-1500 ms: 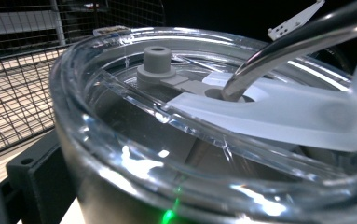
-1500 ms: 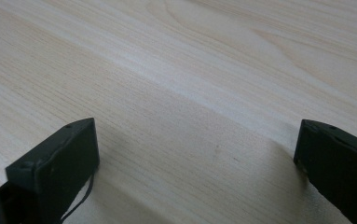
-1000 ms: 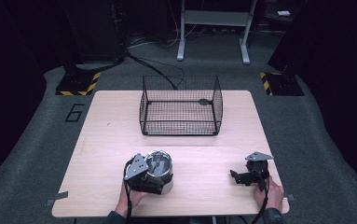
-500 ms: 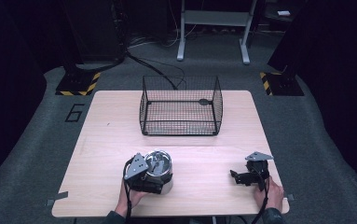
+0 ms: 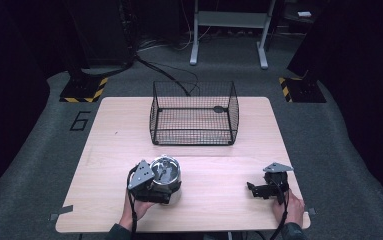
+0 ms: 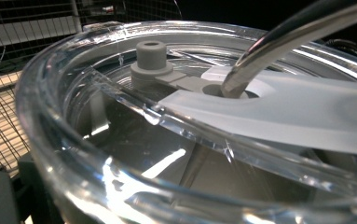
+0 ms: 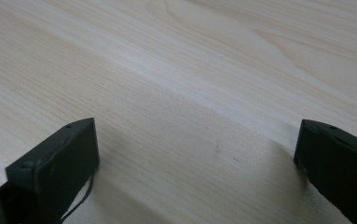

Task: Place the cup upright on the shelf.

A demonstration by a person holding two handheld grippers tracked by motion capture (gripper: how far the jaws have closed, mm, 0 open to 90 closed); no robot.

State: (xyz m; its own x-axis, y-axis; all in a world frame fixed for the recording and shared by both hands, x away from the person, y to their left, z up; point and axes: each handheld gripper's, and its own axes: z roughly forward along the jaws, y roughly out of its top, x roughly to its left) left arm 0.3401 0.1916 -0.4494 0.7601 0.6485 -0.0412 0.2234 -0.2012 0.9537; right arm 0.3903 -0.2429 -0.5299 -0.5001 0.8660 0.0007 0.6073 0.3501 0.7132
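Observation:
A clear round container (image 5: 165,172) with a white inner hub and a curved metal bar across its top stands near the table's front left. My left gripper (image 5: 163,191) is shut on its body, held by a hand from below. In the left gripper view the container (image 6: 120,154) sits very close, with the hub (image 6: 151,56) and bar (image 6: 278,44) in sight and a dark jaw at the lower left. My right gripper (image 5: 252,189) rests on the wood at the front right, open, with bare table between its jaws (image 7: 195,158).
A black wire basket (image 5: 194,114) stands open-topped at the table's far middle, a small dark thing inside near its back right. The wooden table (image 5: 219,210) ends just behind both hands. Dark floor, stand bases with yellow-black tape and a metal frame lie beyond.

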